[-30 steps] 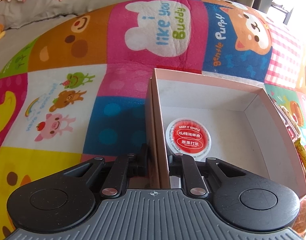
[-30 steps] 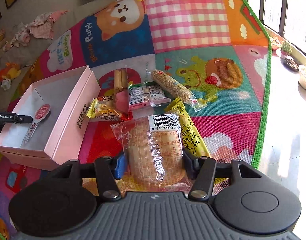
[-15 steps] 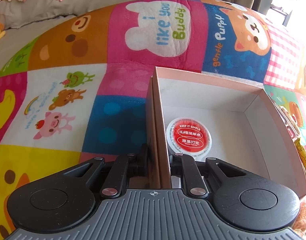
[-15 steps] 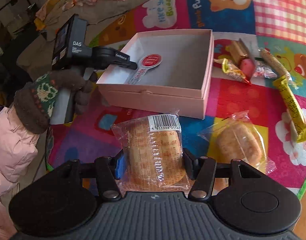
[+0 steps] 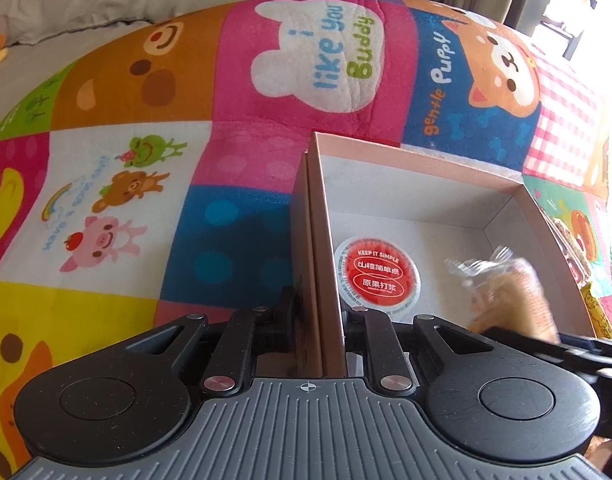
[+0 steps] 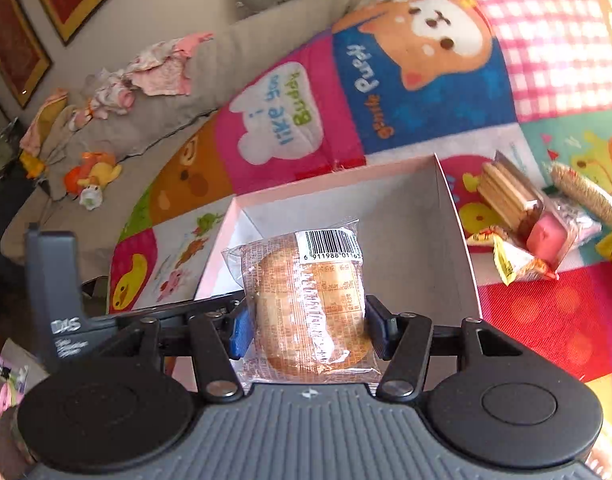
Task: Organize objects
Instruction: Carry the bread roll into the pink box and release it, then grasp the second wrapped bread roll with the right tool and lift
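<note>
surfaces and finishes

pink box: matt cardboard, dull white inside. bread packet: glossy, crinkled clear plastic film. play mat: soft, fuzzy printed cloth. round lid: shiny printed foil. gripper bodies look like matt black and ribbed grey plastic.

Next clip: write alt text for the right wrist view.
The right hand-held gripper holds a wrapped cake over an open pink box on a colorful play mat. More snacks lie on the mat right of the box; the left hand-held gripper clamps the box's left wall.
</note>
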`<state>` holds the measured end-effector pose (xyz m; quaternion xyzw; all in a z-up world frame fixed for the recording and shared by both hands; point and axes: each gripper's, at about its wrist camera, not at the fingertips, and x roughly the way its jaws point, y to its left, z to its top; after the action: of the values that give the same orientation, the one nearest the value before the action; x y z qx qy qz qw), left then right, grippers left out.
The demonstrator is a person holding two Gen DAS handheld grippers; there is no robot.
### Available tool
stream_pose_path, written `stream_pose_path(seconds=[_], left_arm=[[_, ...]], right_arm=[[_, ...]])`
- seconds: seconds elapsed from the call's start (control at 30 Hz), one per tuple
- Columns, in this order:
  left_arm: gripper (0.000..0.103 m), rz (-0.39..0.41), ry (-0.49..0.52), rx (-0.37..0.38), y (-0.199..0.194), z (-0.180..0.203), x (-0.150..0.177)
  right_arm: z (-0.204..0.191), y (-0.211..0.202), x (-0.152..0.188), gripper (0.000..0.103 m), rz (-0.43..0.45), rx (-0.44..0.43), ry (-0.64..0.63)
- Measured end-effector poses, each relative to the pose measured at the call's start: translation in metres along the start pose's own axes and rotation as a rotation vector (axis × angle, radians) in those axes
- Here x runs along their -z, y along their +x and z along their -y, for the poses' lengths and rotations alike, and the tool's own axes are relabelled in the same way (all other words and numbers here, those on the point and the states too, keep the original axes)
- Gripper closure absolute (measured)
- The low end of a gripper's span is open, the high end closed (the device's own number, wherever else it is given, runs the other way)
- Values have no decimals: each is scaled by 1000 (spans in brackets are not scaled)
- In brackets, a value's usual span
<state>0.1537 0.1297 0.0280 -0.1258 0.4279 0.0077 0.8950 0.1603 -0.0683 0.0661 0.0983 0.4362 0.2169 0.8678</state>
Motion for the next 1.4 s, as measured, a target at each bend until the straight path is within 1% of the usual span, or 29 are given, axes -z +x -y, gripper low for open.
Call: stream_pose_path(seconds=[0.07,0.23,0.33,0.4,0.47,0.57,0.63,0.67,0.7,0.77,0.87,0.97,1.1,1.2,1.23,1.27,1.33,1.4], left_arm=[[84,-2,-8,8,0,-2,0],[84,1,-14,11,0,-2,0],[84,-1,-16,11,0,-2,1],[84,-2,-15,8,0,-1,1],[84,-6,-14,3,0,-1,1],[85,-11,-9,-2,1,-1,2],[85,-9,-2,-4,1,0,3],[85,-9,0,-7,1,0,3],[85,-9,1,-11,1,1,3],[86,-9,2,-20,1,2,3],[86,-11,4,-26,1,3,4],[87,-17,2,-39,1,5,3],[88,-23,14,-58,1,8,2],[88,-25,20,-63,1,9,3],[88,-25,23,-64,1,9,3],[88,-26,24,-64,1,9,3],[88,-26,24,-64,1,9,3],[88,-25,24,-64,1,9,3]], right_arm=[[-1,14,7,47,-29,21,-10],[-2,23,21,46,-62,-15,-51],[-2,10,26,41,-30,-21,-94],[0,-7,27,40,12,-27,-127],[6,-36,28,38,81,-20,-160],[29,-78,31,34,178,28,-174],[51,-104,37,31,227,96,-173],[63,-113,40,29,239,130,-174],[75,-122,45,27,242,161,-172],[99,-132,54,27,227,214,-144],[127,-136,77,27,173,238,-84],[135,-133,100,27,140,212,-70],[124,-124,121,27,105,147,-103],[113,-118,126,24,75,56,-105],[109,-120,128,24,74,12,-109],[105,-122,129,24,81,-11,-111],[99,-127,129,24,99,-31,-129],[94,-131,127,24,118,-2,-152]])
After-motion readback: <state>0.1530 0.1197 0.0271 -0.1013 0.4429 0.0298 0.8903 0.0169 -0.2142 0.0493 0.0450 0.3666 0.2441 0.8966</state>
